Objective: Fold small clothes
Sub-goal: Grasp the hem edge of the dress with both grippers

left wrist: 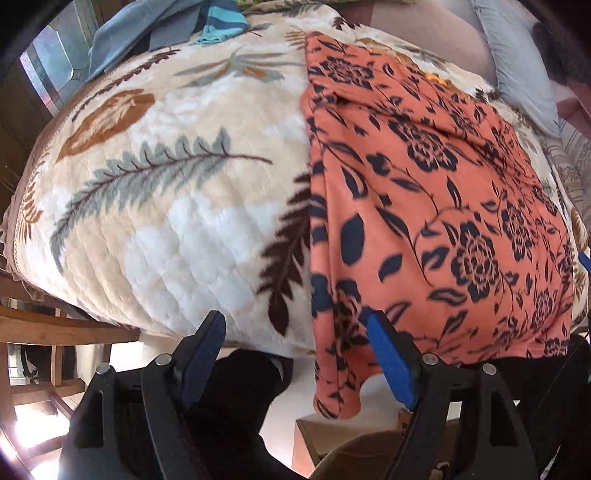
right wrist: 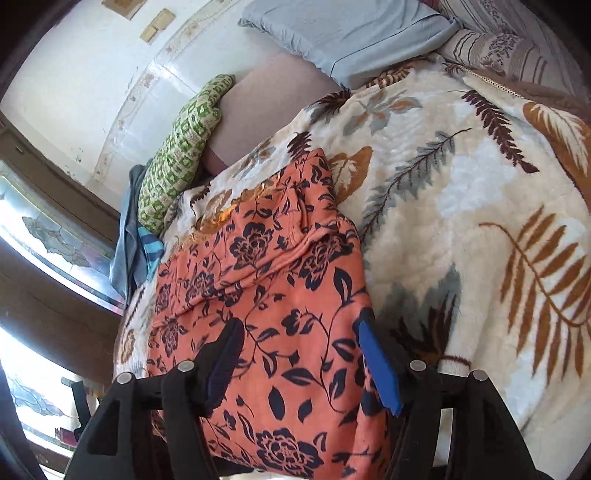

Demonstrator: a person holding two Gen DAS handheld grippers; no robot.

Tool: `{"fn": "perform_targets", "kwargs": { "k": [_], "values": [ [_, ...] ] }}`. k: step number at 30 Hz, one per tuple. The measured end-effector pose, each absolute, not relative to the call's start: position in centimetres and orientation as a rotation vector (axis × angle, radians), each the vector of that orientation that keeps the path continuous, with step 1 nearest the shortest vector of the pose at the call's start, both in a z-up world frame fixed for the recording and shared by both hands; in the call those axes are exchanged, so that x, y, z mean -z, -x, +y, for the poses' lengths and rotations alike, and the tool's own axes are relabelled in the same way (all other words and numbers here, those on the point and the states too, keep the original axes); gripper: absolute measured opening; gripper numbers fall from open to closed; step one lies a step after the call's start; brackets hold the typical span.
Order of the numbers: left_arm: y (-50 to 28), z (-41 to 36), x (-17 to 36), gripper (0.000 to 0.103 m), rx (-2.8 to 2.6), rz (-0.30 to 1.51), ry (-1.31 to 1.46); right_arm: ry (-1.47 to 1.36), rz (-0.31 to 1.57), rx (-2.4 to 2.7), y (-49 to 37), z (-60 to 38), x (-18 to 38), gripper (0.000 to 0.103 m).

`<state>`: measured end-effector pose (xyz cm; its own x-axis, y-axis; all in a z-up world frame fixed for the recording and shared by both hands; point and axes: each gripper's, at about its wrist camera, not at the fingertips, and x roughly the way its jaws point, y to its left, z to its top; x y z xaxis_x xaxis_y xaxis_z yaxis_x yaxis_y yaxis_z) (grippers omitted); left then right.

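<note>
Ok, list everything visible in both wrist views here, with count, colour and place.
garment: one, orange with dark floral print, folded on the blanket, near end hanging off the bed edge
blanket: one, cream with leaf print, covering the bed
pillow: one, pale blue, far end
cushion: one, green and white, by the wall
clothes pile: grey-blue and turquoise striped, far corner
wooden chair: one, brown, beside the bed
left gripper: fingers open, empty
right gripper: fingers open above the garment
</note>
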<state>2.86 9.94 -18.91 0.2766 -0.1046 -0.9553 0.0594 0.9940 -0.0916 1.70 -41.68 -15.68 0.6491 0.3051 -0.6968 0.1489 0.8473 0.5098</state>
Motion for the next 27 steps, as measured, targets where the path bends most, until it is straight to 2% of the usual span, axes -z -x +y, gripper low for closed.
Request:
{"fn": "perform_targets", "kwargs": {
  "k": [4, 13, 15, 16, 17, 20, 24, 26, 27],
  "values": [
    [-1.3, 8.2, 20.4, 0.08, 0.18, 1.338, 0.03, -0.45, 0.969, -0.067, 0.4, -40.2, 16.0, 0.068],
    [-0.9, 7.6, 23.7, 0.078, 0.208, 1.438, 0.019, -0.404, 1.127, 0.054, 3.7, -39.1, 18.3, 0.068],
    [-1.0, 7.8, 24.1, 0.066, 0.226, 1.449, 0.033, -0.388, 1.179, 0.053, 3.5, -38.3, 19.3, 0.068],
    [-1.1, 7.7, 24.4, 0.053, 0.237, 1.457, 0.039, -0.375, 1.203, 0.065, 3.3, -37.9, 19.8, 0.068],
    [-1.0, 7.7, 24.8, 0.047, 0.252, 1.466, 0.049, -0.361, 1.226, 0.08, 3.2, -37.6, 20.4, 0.068],
    [-0.6, 7.8, 25.6, 0.039, 0.287, 1.487, 0.072, -0.369, 1.285, 0.102, 3.2, -37.4, 22.2, 0.068],
    [-0.4, 7.5, 26.4, 0.04, 0.305, 1.506, 0.065, -0.439, 1.299, 0.089, 3.6, -37.7, 23.8, 0.068],
    [-0.7, 7.4, 27.1, 0.048, 0.302, 1.526, 0.069, -0.467, 1.296, 0.074, 3.8, -38.0, 24.2, 0.068],
    [-0.7, 7.5, 27.5, 0.057, 0.297, 1.534, 0.072, -0.471, 1.296, 0.065, 3.9, -38.1, 24.3, 0.068]
  ]
}}
